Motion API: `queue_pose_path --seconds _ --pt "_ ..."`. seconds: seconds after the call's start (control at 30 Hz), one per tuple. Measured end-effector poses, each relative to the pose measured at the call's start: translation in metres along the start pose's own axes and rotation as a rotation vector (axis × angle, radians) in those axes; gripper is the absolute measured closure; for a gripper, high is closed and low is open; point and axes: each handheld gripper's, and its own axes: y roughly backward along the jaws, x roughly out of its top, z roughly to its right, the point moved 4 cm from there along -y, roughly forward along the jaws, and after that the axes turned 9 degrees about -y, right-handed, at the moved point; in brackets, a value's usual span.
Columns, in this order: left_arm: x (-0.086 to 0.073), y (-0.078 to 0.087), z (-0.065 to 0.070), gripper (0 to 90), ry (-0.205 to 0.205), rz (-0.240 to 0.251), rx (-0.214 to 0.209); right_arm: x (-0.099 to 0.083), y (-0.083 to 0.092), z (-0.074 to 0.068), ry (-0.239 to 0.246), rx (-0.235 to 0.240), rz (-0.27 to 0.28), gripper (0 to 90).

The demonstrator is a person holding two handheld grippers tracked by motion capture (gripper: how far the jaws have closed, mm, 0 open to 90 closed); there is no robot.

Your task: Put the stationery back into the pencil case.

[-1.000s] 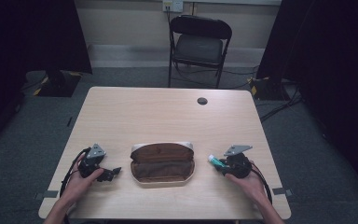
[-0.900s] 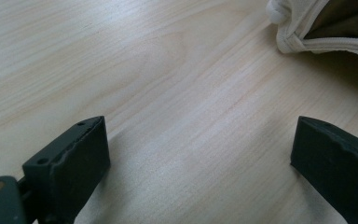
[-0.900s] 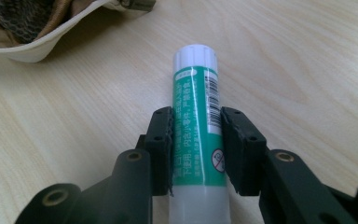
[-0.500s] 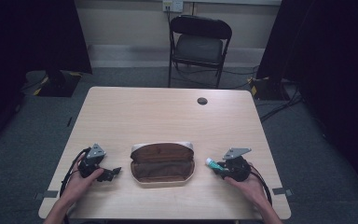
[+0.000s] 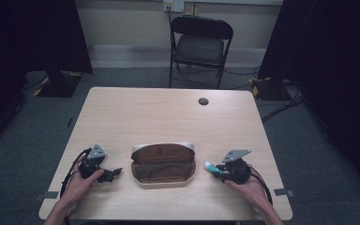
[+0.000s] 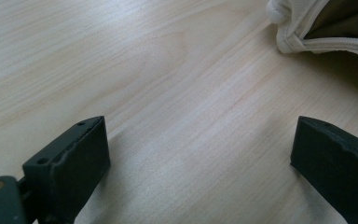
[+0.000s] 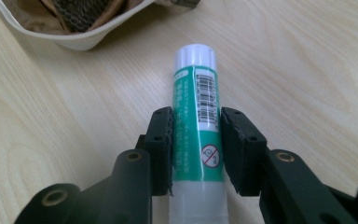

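Table [image 5: 168,117] of pale wood, folding chair [image 5: 200,44] behind; right hand-held gripper [image 7: 196,140] clamped on glue stick [image 7: 196,116], left hand-held gripper [image 6: 200,144] apart.

A bare recording room or lab, set up for table work

A pale wooden table [image 5: 168,117] stands alone on grey carpet [image 5: 42,140]; black curtains [image 5: 28,33] hang at both sides; a black folding chair [image 5: 201,44] waits by a plain wall with a socket [image 5: 174,4]; cables [image 5: 281,110] trail over the floor; tape marks [image 5: 45,195] sit at the table's edges.
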Motion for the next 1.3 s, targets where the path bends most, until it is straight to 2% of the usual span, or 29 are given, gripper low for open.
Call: queue_pose_path --seconds 0.3,0.57,0.8,1.13,1.3 --pt "0.0 0.0 0.0 3.8 0.0 0.0 0.0 -0.002 0.0 -0.003 0.025 -0.009 -0.01 66.1" --pt "0.0 0.0 0.0 3.8 -0.003 -0.002 0.0 -0.001 0.008 -0.004 -0.016 0.017 0.009 66.2" --pt "0.0 0.0 0.0 3.8 -0.003 -0.002 0.0 0.002 0.017 -0.008 0.0 0.042 0.038 66.2" --pt "0.0 0.0 0.0 3.8 0.001 0.001 -0.003 0.014 0.026 -0.024 0.032 0.082 0.08 66.2" --pt "0.0 0.0 0.0 3.8 0.001 0.001 -0.002 0.023 0.032 -0.038 0.059 0.123 0.097 66.2"
